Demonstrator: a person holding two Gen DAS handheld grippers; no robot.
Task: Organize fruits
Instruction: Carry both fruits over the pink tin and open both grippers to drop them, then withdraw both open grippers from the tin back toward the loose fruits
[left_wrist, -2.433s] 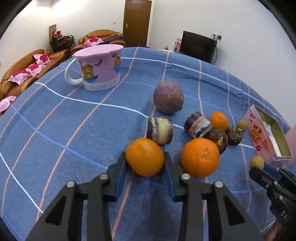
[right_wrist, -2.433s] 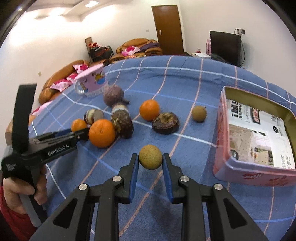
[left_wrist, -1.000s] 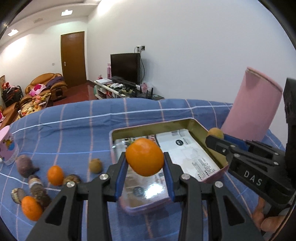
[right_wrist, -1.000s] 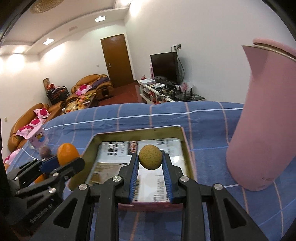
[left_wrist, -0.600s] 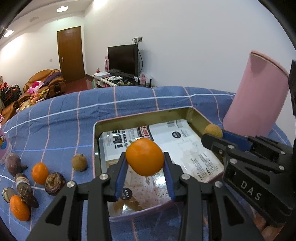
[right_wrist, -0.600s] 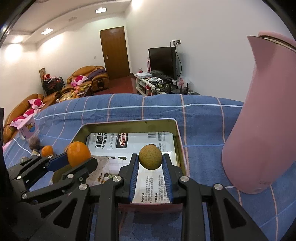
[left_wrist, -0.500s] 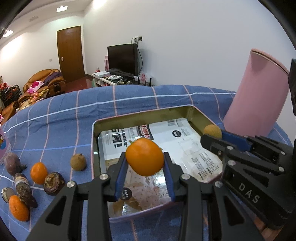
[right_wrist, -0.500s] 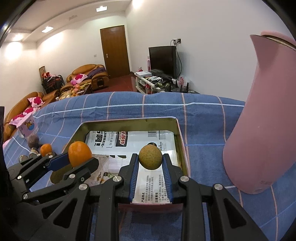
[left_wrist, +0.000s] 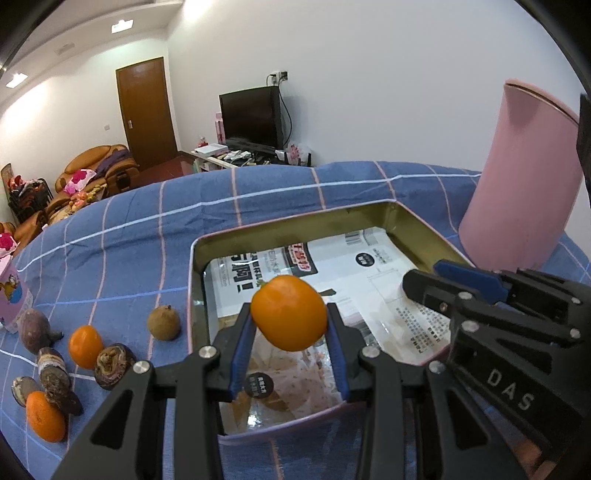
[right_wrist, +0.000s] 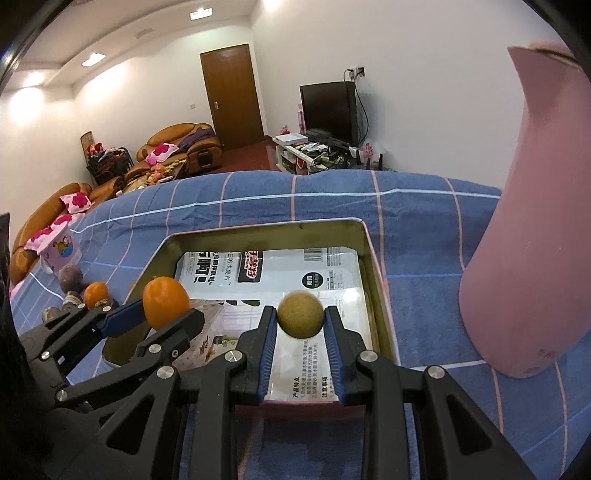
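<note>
Left gripper (left_wrist: 290, 345): jaws parted slightly wider than the orange (left_wrist: 289, 312) between them; whether the blue pads still touch the fruit cannot be told. Position: over the near left part of the tin (left_wrist: 192, 280).

Right gripper (right_wrist: 300, 341): jaws set a little apart from the small brown fruit (right_wrist: 300, 314), narrow gaps visible on both sides; fruit blurred. Position: over the near right part of the tin.

Tin: rectangular, pink outside, gold inner walls, open top. Contents: printed paper lining (right_wrist: 325, 269) covering the floor; no fruit seen resting on it.

Pink jug (left_wrist: 524, 177): tall, upright, just beside the tin's right wall.

Loose items on the blue checked cloth (left_wrist: 129, 251), left of the tin: one small brown fruit (left_wrist: 163, 322) near the tin's left wall; further left, a small orange (left_wrist: 85, 346), a larger orange (left_wrist: 45, 416), a round purple fruit (left_wrist: 34, 329) and several dark cut pieces (left_wrist: 112, 365), grouped closely. Pink cartoon mug (left_wrist: 11, 291) at the far left edge.

Room: bare cloth beyond the tin's far wall, up to the table's far edge.
</note>
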